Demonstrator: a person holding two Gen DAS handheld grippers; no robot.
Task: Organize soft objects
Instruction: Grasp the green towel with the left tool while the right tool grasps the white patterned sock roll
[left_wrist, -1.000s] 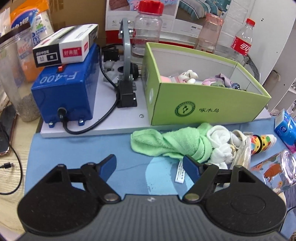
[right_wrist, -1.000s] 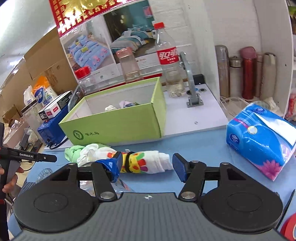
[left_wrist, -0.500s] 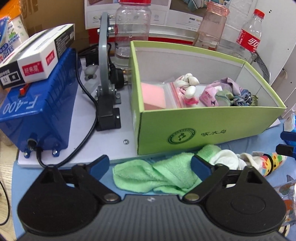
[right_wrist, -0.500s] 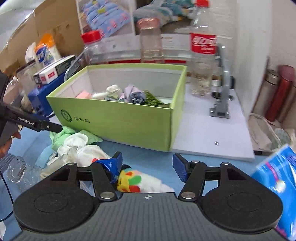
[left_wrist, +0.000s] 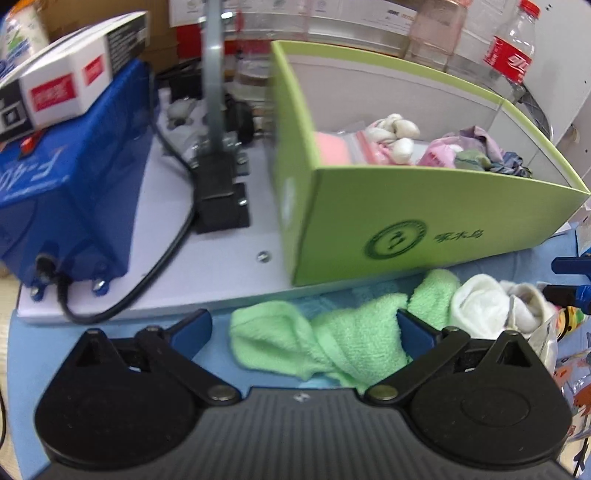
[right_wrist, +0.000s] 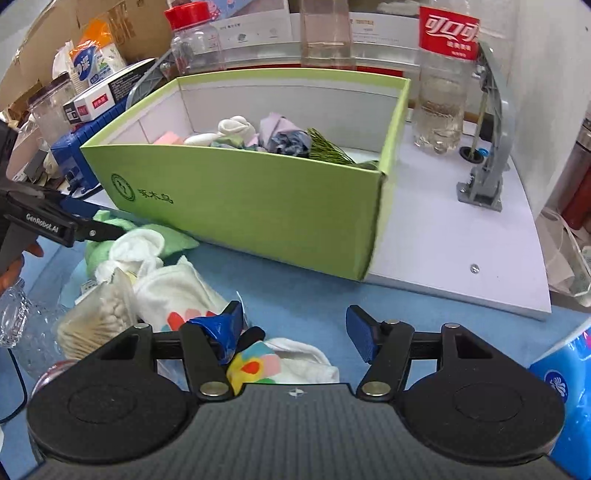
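Observation:
A green towel (left_wrist: 321, 343) lies on the blue mat in front of the green box (left_wrist: 406, 229). My left gripper (left_wrist: 303, 325) straddles the towel with its jaws wide and still opening; the pads do not press it. A rolled white sock (left_wrist: 476, 306) sits just right of the towel. My right gripper (right_wrist: 295, 326) hovers over a colourful patterned sock (right_wrist: 266, 362) that lies by its left finger. Its jaws are opening and grip nothing. The green box (right_wrist: 258, 206) holds several soft items. More white socks (right_wrist: 177, 291) lie to the left.
The box stands on a white board (right_wrist: 461, 240) with a grey lever stand (right_wrist: 487, 155) and a cola bottle (right_wrist: 443, 74). A blue machine (left_wrist: 66, 192) sits left of the box. A bag of cotton swabs (right_wrist: 92, 321) and a blue tissue pack (right_wrist: 565, 373) flank my right gripper.
My left gripper opened wider and came forward and down, so the green towel now lies between its fingers. My right gripper swung toward the box and closer over the patterned sock.

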